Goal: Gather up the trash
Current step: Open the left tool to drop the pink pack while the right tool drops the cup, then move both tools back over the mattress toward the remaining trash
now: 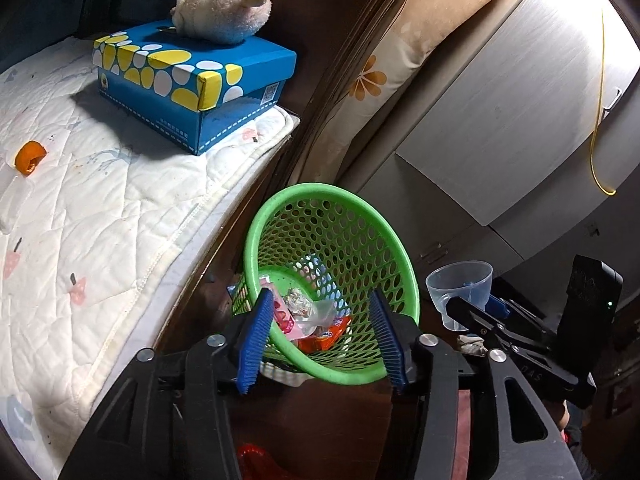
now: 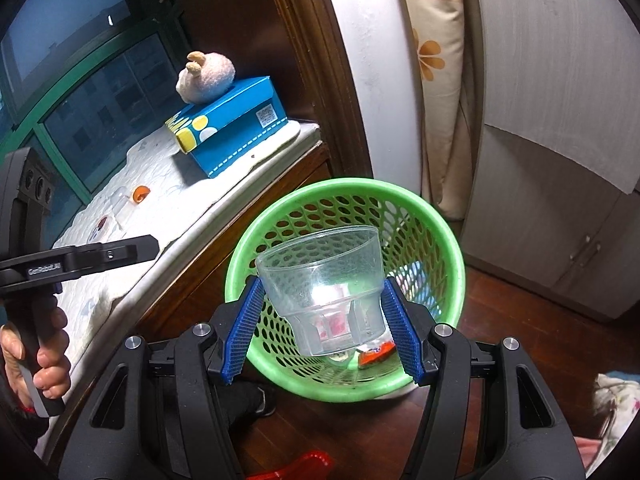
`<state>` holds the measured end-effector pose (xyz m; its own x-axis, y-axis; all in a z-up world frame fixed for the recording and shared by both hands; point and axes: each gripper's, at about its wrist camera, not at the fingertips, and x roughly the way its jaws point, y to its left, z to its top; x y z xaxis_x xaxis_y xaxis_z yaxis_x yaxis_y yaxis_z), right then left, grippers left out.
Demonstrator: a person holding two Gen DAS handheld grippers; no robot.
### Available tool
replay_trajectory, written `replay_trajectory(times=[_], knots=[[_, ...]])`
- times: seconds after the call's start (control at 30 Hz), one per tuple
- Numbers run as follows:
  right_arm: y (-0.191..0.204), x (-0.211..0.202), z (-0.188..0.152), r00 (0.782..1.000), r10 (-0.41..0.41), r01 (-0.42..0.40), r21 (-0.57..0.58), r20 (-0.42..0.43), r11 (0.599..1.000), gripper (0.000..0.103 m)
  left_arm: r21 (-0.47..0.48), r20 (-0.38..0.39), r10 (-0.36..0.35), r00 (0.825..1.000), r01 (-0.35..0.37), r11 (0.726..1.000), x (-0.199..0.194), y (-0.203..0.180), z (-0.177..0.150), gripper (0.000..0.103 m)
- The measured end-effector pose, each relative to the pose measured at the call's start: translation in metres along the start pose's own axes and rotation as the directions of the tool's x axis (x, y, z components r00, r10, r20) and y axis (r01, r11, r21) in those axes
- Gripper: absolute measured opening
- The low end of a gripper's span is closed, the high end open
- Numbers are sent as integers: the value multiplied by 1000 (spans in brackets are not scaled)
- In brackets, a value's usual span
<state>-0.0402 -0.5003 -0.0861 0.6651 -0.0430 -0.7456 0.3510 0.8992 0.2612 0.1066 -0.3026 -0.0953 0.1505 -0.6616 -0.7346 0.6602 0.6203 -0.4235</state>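
Note:
A green perforated basket (image 1: 332, 196) stands on the floor beside the bed and holds crumpled wrappers (image 1: 304, 308) in pink, silver and orange. My left gripper (image 1: 320, 332) hangs over its near rim, open, with nothing pressed between its blue pads. My right gripper (image 2: 322, 320) is shut on a clear plastic cup (image 2: 324, 280), held mouth-up above the basket (image 2: 344, 184). The same cup (image 1: 460, 284) shows at the right of the left wrist view. An orange peel (image 1: 30, 156) lies on the white quilted mattress (image 1: 100, 220), far to the left.
A blue dotted box (image 1: 192, 80) with a plush toy (image 1: 224, 8) on top sits at the mattress end. Small bits (image 2: 108, 220) lie near the peel (image 2: 140, 194). Grey cupboards (image 2: 560, 160) stand to the right, behind the basket. A hand (image 2: 44, 360) grips the left tool's handle.

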Motion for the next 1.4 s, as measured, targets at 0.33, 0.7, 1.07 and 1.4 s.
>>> replay_trajectory(times=[0.33,0.7,1.07,1.4], knots=[[14,24,6,999,19,-19,-3,-39,1000,61,-42,26,52,998,-51,998,-28,23,-9,63],[21,58,11,995,37,-33,37,-96,999,62,-70,77,161,984,-156,985,-54,42,-13,86],[27,76,13,992,41,-35,49,-122,998,65,-67,122,303,945,-297,953,-75,57,-17,93],[33,67,14,993,45,-42,36,-108,998,66,-72,117,357,927,-351,934,-77,66,-24,93]])
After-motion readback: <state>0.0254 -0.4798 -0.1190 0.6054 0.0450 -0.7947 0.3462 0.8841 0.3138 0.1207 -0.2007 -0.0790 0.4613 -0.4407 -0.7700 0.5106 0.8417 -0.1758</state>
